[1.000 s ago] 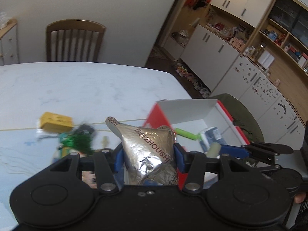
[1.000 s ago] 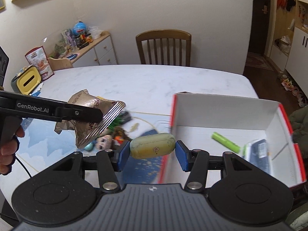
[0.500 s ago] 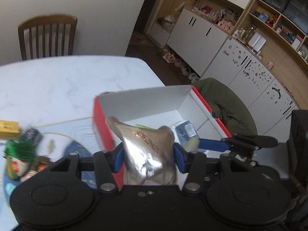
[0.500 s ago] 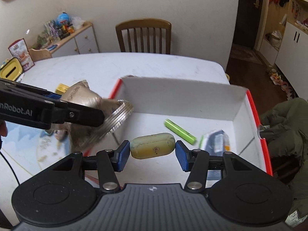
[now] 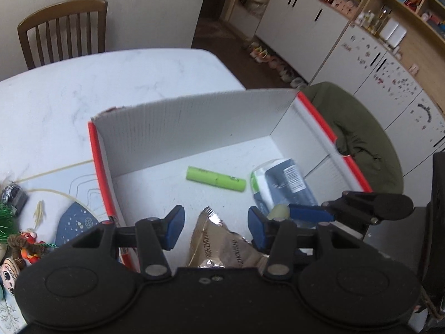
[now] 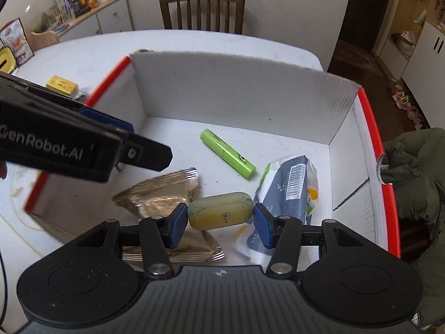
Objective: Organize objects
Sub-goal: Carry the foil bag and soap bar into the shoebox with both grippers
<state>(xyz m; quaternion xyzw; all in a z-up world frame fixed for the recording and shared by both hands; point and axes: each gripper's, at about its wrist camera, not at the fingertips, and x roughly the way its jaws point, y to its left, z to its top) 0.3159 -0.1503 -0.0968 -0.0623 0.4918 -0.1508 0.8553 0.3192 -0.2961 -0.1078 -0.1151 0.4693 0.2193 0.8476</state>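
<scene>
A white cardboard box (image 5: 194, 122) with red edges stands on the table, and both grippers hover over it. My left gripper (image 5: 215, 222) is open. The silver foil snack bag (image 5: 222, 247) lies loose below it, on the box floor (image 6: 161, 192). My right gripper (image 6: 221, 217) is shut on a yellow-green oval case (image 6: 221, 213), held just above the box floor. The left wrist view shows that case (image 5: 281, 211) at its right. A green tube (image 6: 228, 153) and a blue-white packet (image 6: 289, 186) lie deeper in the box.
Small toys (image 5: 16, 239) and a yellow box (image 6: 61, 85) lie on the table left of the box. A wooden chair (image 6: 201, 11) stands at the far side. An olive jacket (image 6: 411, 172) hangs just right of the box.
Both grippers moved from the toy pile to over the box. My left gripper opened and the foil bag dropped onto the box floor. The right still holds the case.
</scene>
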